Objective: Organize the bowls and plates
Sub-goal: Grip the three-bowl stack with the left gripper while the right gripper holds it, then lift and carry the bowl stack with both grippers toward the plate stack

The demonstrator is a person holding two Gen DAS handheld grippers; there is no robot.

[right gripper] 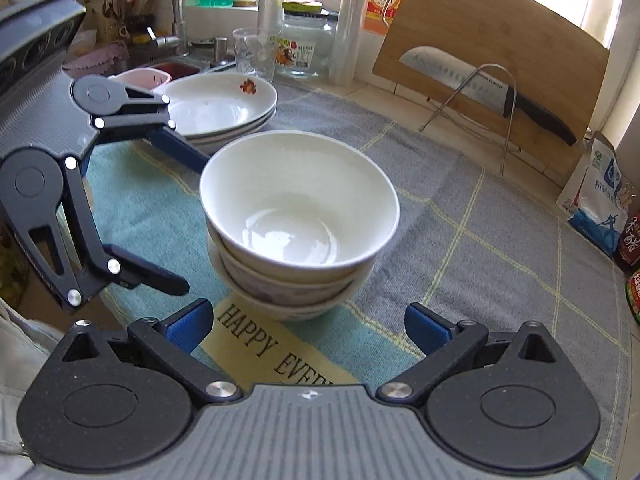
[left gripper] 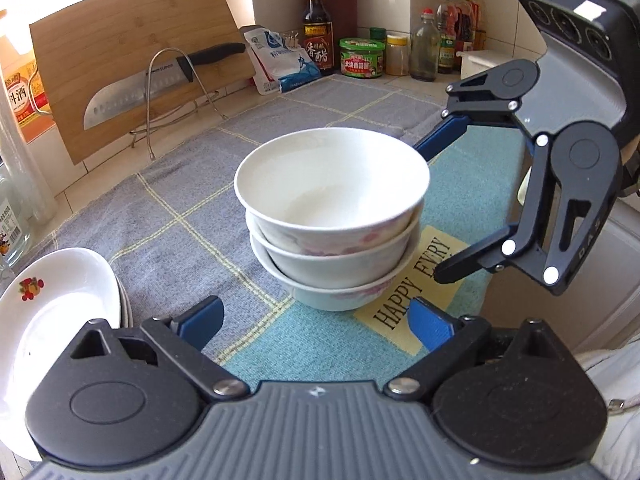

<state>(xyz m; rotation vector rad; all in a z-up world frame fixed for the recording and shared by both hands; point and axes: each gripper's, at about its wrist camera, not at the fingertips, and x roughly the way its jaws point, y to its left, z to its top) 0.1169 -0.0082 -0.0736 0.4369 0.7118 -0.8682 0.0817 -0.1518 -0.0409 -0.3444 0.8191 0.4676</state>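
Observation:
Three white bowls with faint pink flowers are nested in a stack (left gripper: 332, 216) on a grey and teal towel (left gripper: 192, 208); the stack also shows in the right wrist view (right gripper: 298, 220). A stack of white plates with a red fruit print (left gripper: 52, 320) sits at the left; it shows far left in the right wrist view (right gripper: 220, 104). My left gripper (left gripper: 316, 318) is open and empty, just short of the bowls. My right gripper (right gripper: 306, 326) is open and empty, facing the stack from the other side; it also shows in the left wrist view (left gripper: 436, 200).
A bamboo cutting board (left gripper: 132, 56) and a large knife (left gripper: 156, 84) lean on a wire rack at the back. Sauce bottles (left gripper: 318, 26), jars (left gripper: 362, 58) and a salt bag (left gripper: 280, 60) line the wall. A sink (right gripper: 160, 66) and glass jar (right gripper: 306, 46) stand beyond the plates.

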